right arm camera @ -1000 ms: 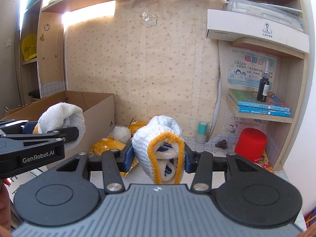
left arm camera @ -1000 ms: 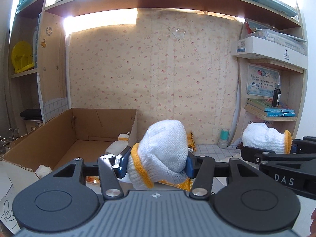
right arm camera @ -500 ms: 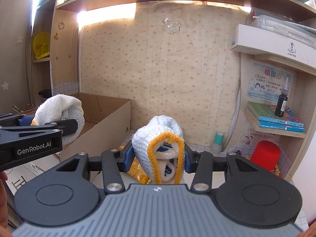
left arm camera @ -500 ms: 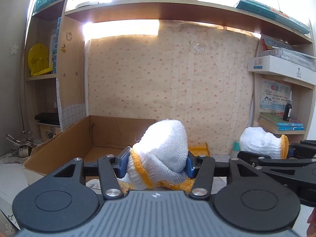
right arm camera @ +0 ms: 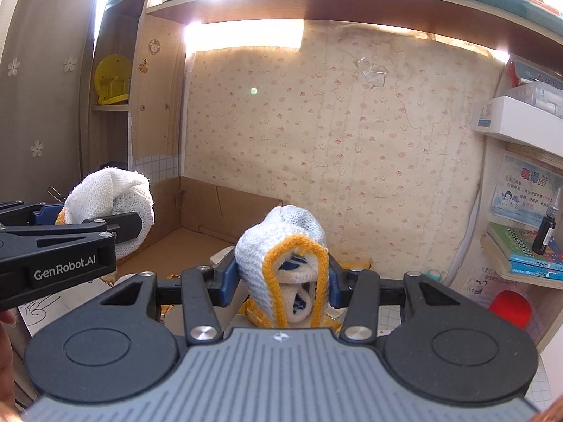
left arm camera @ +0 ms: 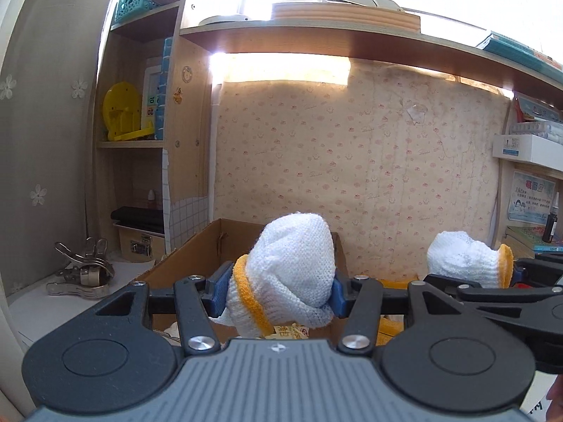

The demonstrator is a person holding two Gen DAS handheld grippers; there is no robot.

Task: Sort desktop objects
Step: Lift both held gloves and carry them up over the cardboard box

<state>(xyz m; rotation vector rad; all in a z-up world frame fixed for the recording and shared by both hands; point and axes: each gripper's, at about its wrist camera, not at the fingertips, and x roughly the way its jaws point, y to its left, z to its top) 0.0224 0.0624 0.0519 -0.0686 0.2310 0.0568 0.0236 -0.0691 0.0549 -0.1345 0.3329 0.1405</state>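
Left wrist view: my left gripper [left arm camera: 279, 290] is clamped on a rolled white glove [left arm camera: 292, 267] with an orange cuff, blue pads pressing both sides. The glove's rounded end points up and away from me, the cuff low and to the left; its long axis runs roughly upright, tilted a bit right. It hangs in the air in front of the cardboard box [left arm camera: 190, 256], open top, which sits on the bench. Yellow packets [left arm camera: 390, 327] show below the fingers, partly hidden. To the right my right gripper [left arm camera: 506, 277] comes in from the side, holding a second white glove [left arm camera: 464, 260], cuff facing right. Metal clips [left arm camera: 82, 270] lie on the bench [left arm camera: 42, 313] at far left. Patterned wallpaper [left arm camera: 352, 158] behind, wooden shelves either side, a yellow toy [left arm camera: 121, 112] on the left shelf.

Right wrist view: my right gripper [right arm camera: 281, 279] is closed tight on its glove [right arm camera: 281, 242], pads squeezing both sides. The orange cuff opening faces me, the closed end points away and up; long axis near upright. It is held above the bench just right of the box [right arm camera: 211, 214]. My left gripper [right arm camera: 105, 225] enters from the left edge with its glove [right arm camera: 116, 204] over the box. Right shelf holds books [right arm camera: 524, 249] and a dark bottle [right arm camera: 545, 232]; a red cup [right arm camera: 510, 307] stands below on the bench.
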